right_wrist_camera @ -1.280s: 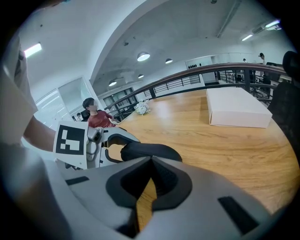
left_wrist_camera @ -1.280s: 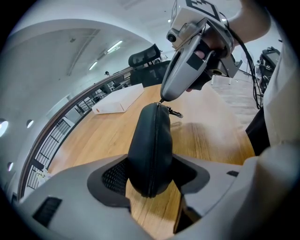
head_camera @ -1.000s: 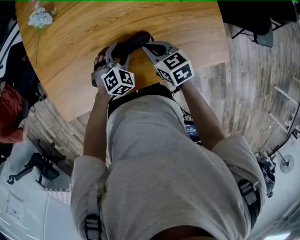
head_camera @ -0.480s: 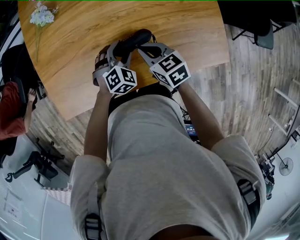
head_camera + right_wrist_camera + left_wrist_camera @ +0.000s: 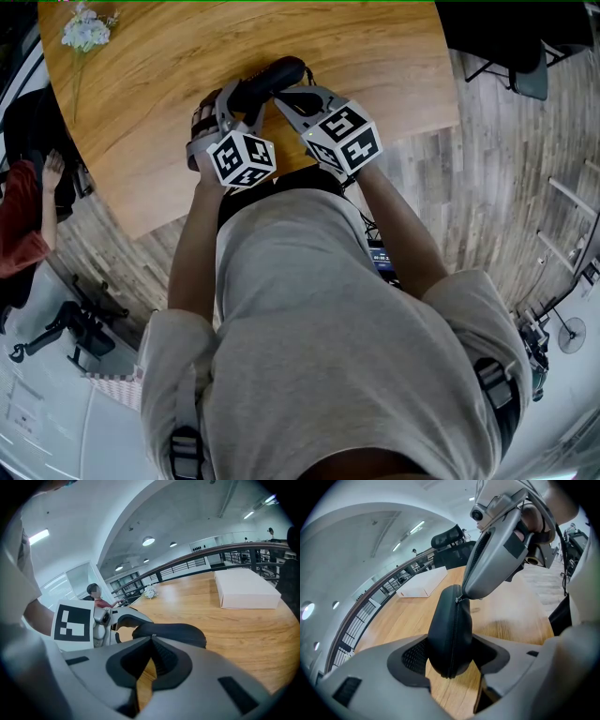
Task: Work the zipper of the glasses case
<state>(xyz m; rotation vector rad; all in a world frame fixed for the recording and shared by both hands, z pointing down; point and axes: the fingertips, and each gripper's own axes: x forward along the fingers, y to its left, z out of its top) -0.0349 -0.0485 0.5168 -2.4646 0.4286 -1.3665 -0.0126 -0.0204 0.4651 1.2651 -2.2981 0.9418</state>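
A black glasses case (image 5: 269,81) lies on the round wooden table (image 5: 375,56), close to the near edge. My left gripper (image 5: 240,99) clamps the case's near end, and its pads press both sides of the case (image 5: 450,634) with the zipper seam facing up. My right gripper (image 5: 281,95) comes in from the right with its jaws shut. Its tips (image 5: 465,594) pinch the small metal zipper pull (image 5: 459,600) at the far end of the seam. In the right gripper view the case (image 5: 178,632) lies just beyond my closed right gripper (image 5: 151,639).
A white flat box (image 5: 246,590) and a small bunch of flowers (image 5: 82,30) lie further out on the table. A person in red (image 5: 23,220) is at the left beyond the table. A black chair (image 5: 525,67) stands on the plank floor at the right.
Both grippers stay in place on the case. The person in red at the left edge has shifted and raised a hand.
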